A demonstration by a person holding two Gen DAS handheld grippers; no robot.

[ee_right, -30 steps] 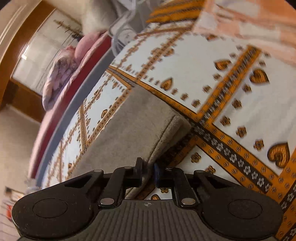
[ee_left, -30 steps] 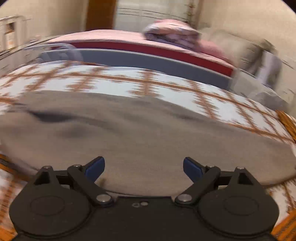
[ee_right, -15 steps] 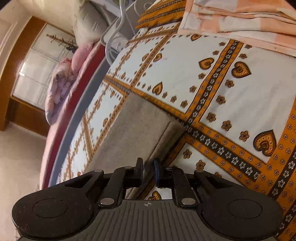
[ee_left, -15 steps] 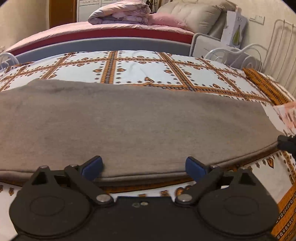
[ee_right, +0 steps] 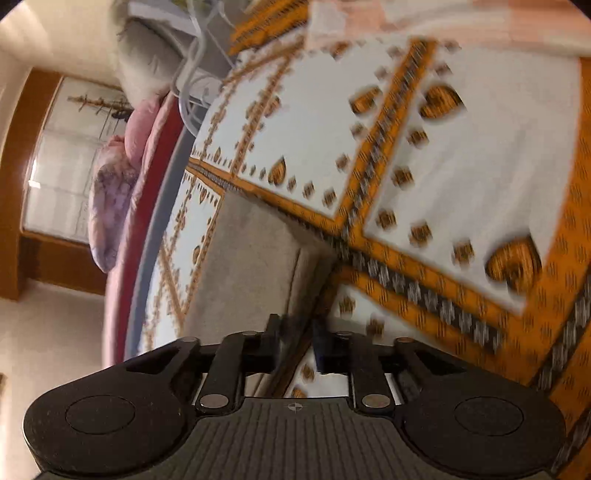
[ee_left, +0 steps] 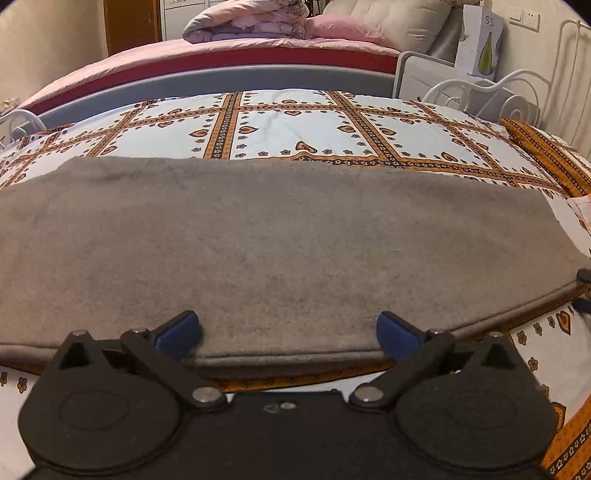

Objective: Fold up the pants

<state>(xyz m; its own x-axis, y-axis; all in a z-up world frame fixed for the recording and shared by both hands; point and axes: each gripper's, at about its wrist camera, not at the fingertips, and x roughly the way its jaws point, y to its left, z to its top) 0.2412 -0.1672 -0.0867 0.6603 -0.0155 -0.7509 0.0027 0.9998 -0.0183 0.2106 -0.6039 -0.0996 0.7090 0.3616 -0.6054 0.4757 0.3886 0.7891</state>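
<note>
The grey pants point(ee_left: 280, 240) lie flat in a long folded band across the patterned bed sheet point(ee_left: 295, 125). My left gripper point(ee_left: 288, 328) hovers over their near folded edge. Its blue-padded jaws are still opening, spread wide, with no cloth pinched between them. My right gripper point(ee_right: 297, 336) is at the right-hand end of the pants point(ee_right: 251, 258) and also shows at the right edge of the left wrist view point(ee_left: 583, 290). Its jaws are opening. The corner of the cloth lies between them, and the pads no longer press on it.
A second bed with a pink cover point(ee_left: 229, 48), a rolled quilt point(ee_left: 251, 18) and pillows stands behind. A white metal bed frame point(ee_left: 491, 88) rises at the back right. Folded peach cloth point(ee_right: 461, 14) lies on the sheet beyond the pants' end.
The left gripper swept sideways along the pants, settled over their near edge and spread its jaws wider. The right gripper rolled, and its jaws parted from the pants' corner.
</note>
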